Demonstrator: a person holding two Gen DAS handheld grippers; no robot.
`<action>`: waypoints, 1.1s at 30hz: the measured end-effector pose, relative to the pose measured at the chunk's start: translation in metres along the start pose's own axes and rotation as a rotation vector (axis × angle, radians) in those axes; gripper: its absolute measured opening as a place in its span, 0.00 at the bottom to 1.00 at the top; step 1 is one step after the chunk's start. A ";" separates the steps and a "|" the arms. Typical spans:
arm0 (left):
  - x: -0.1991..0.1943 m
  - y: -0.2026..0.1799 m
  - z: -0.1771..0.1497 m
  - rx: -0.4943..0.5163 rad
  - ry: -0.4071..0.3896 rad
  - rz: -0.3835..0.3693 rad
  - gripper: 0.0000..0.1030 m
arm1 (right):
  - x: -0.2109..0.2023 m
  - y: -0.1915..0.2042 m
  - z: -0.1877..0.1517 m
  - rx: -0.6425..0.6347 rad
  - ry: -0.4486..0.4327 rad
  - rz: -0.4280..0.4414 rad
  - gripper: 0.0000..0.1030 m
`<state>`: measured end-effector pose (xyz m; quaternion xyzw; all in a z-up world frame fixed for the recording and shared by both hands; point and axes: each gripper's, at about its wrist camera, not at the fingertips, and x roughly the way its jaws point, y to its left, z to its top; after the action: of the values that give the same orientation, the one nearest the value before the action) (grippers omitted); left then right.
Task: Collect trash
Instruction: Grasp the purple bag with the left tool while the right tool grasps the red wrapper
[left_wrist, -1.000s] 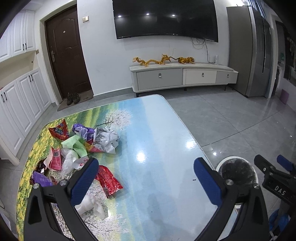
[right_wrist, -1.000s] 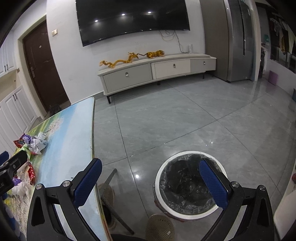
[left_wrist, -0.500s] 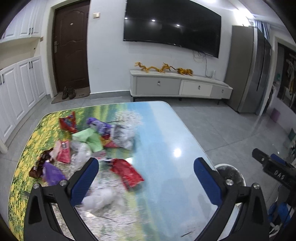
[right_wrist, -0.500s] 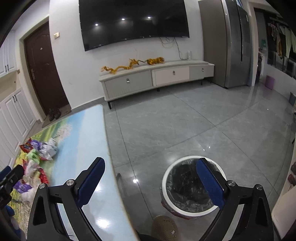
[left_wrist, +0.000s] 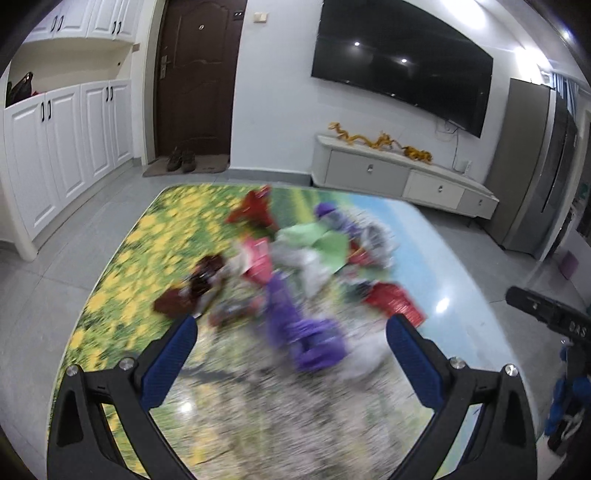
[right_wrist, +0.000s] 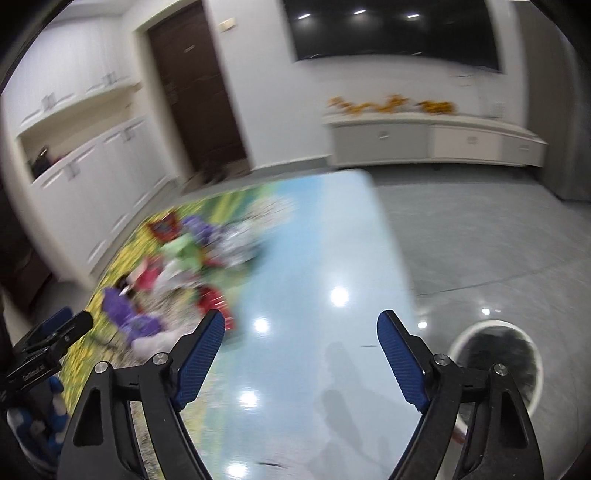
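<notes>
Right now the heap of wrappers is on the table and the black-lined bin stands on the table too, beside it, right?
Not quite. The wrappers do lie on the table, but the bin stands on the floor beside the table, as the right wrist view shows.

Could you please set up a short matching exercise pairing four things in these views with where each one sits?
Things:
1. purple wrapper
2. trash bin
3. shoes
4. golden dragon ornaments

Places:
A. on the floor beside the table
B. on the TV cabinet
C. on the table, in the trash pile
D. on the mat by the door

Pairs: 1-C, 2-A, 3-D, 4-B
</notes>
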<state>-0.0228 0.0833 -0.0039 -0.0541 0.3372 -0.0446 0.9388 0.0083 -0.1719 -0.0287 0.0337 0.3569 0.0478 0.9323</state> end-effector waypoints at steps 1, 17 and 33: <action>0.000 0.008 -0.003 -0.004 0.009 -0.006 0.99 | 0.008 0.007 0.000 -0.019 0.017 0.024 0.78; 0.059 0.017 0.015 -0.014 0.118 -0.102 0.72 | 0.132 0.068 0.022 -0.171 0.228 0.242 0.56; 0.036 0.016 0.028 -0.060 0.095 -0.171 0.15 | 0.091 0.063 0.020 -0.182 0.129 0.293 0.18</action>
<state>0.0232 0.0969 -0.0071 -0.1089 0.3766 -0.1171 0.9125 0.0845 -0.0997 -0.0683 -0.0022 0.4016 0.2173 0.8897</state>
